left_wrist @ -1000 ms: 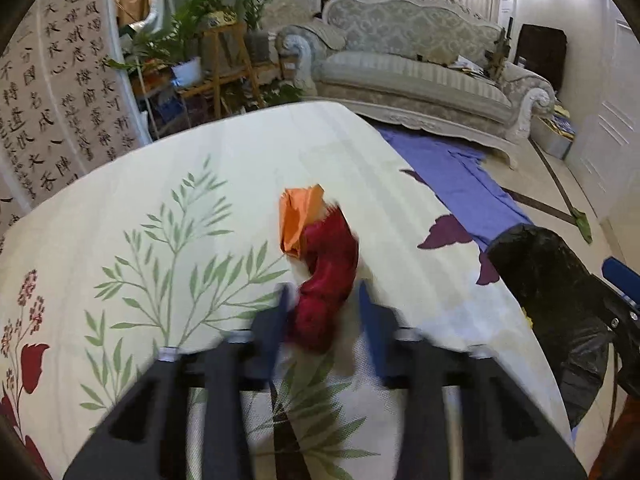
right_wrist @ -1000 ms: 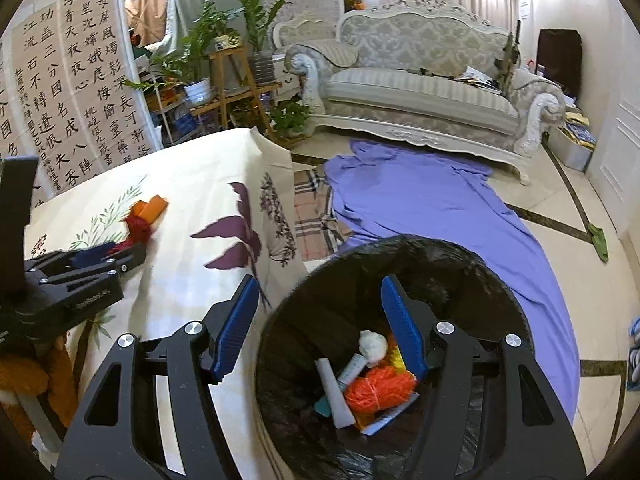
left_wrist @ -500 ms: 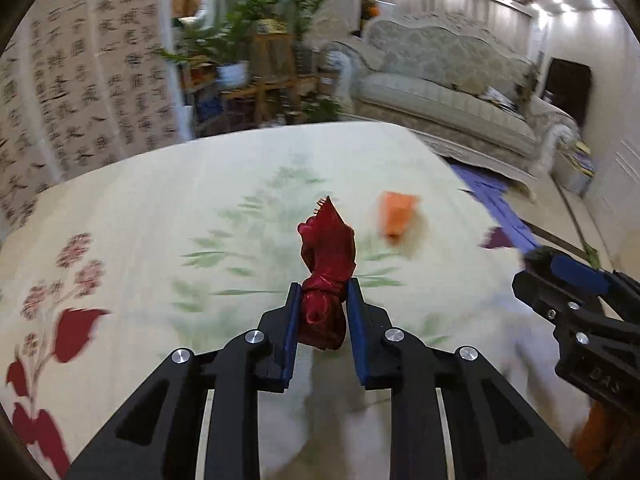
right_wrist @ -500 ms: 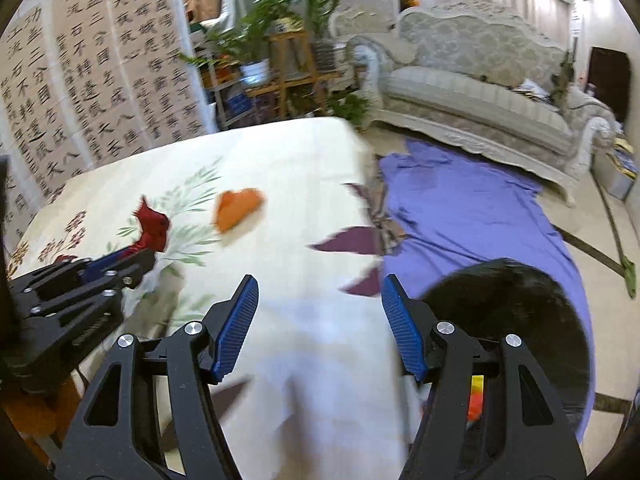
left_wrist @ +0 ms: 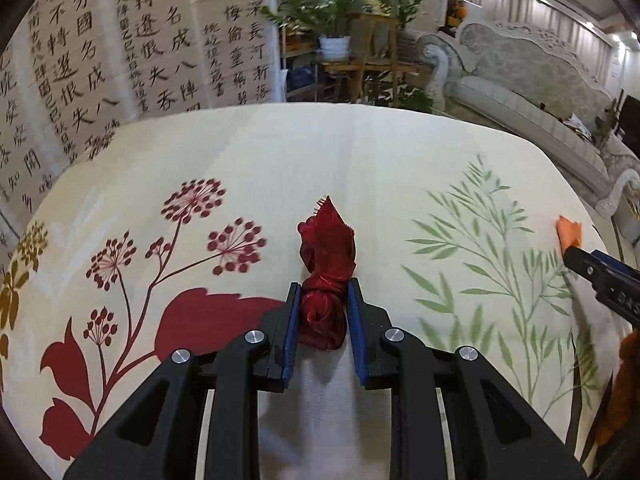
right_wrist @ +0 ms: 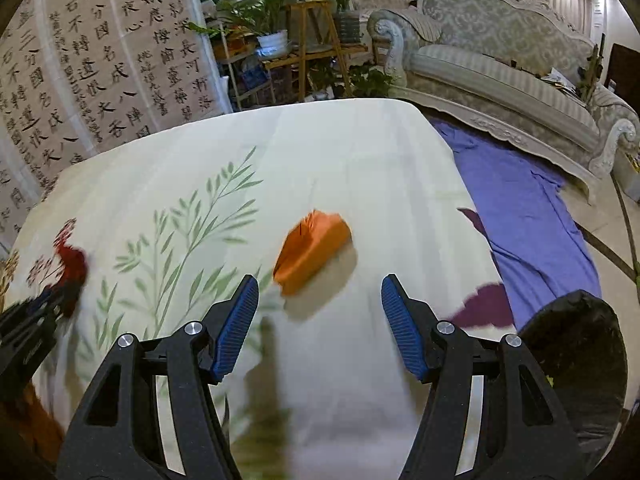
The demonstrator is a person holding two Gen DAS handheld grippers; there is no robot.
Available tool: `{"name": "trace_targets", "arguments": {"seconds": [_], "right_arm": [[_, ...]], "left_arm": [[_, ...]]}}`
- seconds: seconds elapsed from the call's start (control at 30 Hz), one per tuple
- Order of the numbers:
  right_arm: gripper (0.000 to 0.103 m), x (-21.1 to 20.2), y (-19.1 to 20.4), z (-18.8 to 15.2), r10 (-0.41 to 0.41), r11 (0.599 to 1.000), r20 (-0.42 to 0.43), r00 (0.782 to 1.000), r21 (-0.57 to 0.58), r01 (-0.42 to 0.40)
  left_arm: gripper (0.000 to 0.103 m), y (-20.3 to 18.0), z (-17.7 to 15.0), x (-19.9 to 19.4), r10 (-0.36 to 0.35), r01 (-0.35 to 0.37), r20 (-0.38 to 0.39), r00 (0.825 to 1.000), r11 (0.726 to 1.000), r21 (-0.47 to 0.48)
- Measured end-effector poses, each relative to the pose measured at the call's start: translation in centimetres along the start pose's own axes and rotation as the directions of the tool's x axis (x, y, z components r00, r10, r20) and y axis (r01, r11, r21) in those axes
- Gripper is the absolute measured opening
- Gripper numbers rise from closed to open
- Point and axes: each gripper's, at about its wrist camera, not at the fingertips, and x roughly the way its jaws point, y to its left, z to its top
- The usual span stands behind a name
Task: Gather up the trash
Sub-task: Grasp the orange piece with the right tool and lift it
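Partway: crumpled red wrapper [left_wrist: 326,280] clamped in left gripper [left_wrist: 323,320] above the floral tablecloth [right_wrist: 360,152], orange wrapper [right_wrist: 312,256] lying loose ahead of spread, empty right gripper [right_wrist: 316,320]; neither yet in black-lined bin [right_wrist: 576,344].

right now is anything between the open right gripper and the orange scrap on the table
Nothing visible. The orange scrap lies alone on the bare tablecloth, just ahead of the open right gripper, with no other item in the gap.
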Motion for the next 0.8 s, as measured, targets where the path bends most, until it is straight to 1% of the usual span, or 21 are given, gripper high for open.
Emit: {"name": "trace_targets", "arguments": {"seconds": [0.07,0.2,0.27,0.33,0.37,0.43,0.47,0.8], "right_arm": [[0.062,0.6,0.3,0.6,-0.016,1.0,-0.003,1.0,0.001,0.016],[0.061,1.2,0.7,1.0,-0.05,0.999,-0.006,0.999,-0.002,0.05],[0.055,1.3,0.9,1.0,-0.069,0.998,-0.005,0.998,-0.009,0.069],[0.042,1.2,0.9,1.1,-0.077,0.997,-0.003,0.997,-0.01,0.077],[0.04,1.2,0.9,1.1,-0.08,0.997,-0.002,0.997,-0.01,0.08],[0.025,1.1,0.9,1.0,-0.079,0.997,0.0,0.997,-0.014,0.079],[0.024,1.0,0.8,0.9,-0.078,0.997,0.001,0.997,-0.015,0.078],[0.023,-0.4,1.2,-0.7,-0.044,0.998,-0.002,0.999,-0.041,0.044]], "left_arm": [[0.024,0.1,0.1,0.1,0.008,-0.008,0.001,1.0,1.0,0.0],[0.024,0.2,0.1,0.1,-0.006,0.006,0.002,1.0,1.0,-0.009],[0.024,0.3,0.0,0.1,-0.013,0.013,0.004,1.0,1.0,-0.015],[0.024,0.5,0.0,0.1,-0.015,0.015,0.005,1.0,1.0,-0.016],[0.024,0.5,0.0,0.1,-0.016,0.016,0.005,1.0,1.0,-0.016],[0.024,0.5,0.0,0.1,-0.018,0.018,0.005,1.0,1.0,-0.018],[0.024,0.6,0.0,0.1,-0.019,0.02,0.005,1.0,1.0,-0.019],[0.024,0.7,0.0,0.1,-0.027,0.027,0.006,1.0,0.999,-0.024]]}}
